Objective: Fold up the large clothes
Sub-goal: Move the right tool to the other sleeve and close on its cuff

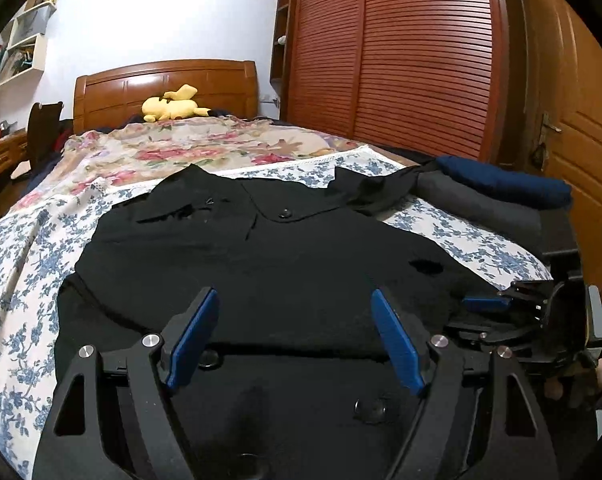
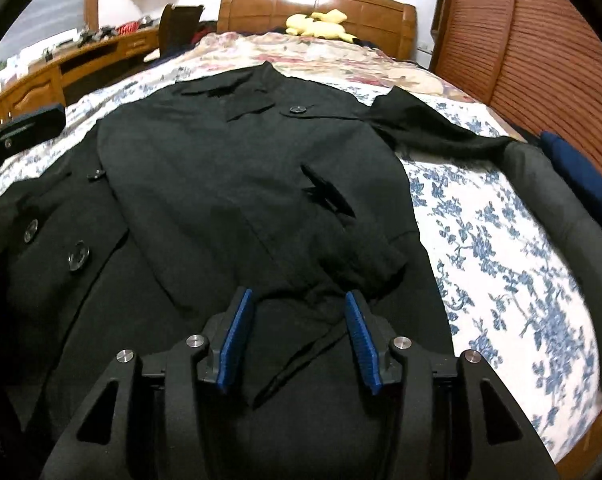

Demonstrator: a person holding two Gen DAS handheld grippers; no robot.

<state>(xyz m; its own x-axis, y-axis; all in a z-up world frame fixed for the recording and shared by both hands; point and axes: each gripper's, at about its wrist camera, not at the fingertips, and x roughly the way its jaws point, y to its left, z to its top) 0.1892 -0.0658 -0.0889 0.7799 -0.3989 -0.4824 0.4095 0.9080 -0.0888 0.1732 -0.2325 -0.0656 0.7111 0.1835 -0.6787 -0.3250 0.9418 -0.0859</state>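
- Black coat [image 2: 229,184] is lying flat on the bed [image 2: 501,240], collar at the far end, hem nearest; one sleeve is already folded across the chest, the other sleeve [image 2: 441,132] is trailing out to the right.
- Right tool [image 2: 299,320] is hovering over the folded cuff, jaws part open, nothing pinched between them.
- Left tool [image 1: 295,316] is hanging wide open over the near coat body, gripping nothing.
- Likely next: fold in the right sleeve. Pinch it near the cuff, lift low, lay it square across the chest so the first fold is not getting dragged.
- Hard to read: black on black is hiding the fold edges.
- Near hem is cut off under both tools; the right sleeve's cuff is running into the grey and navy clothes [image 2: 573,184] at the bed's right edge.
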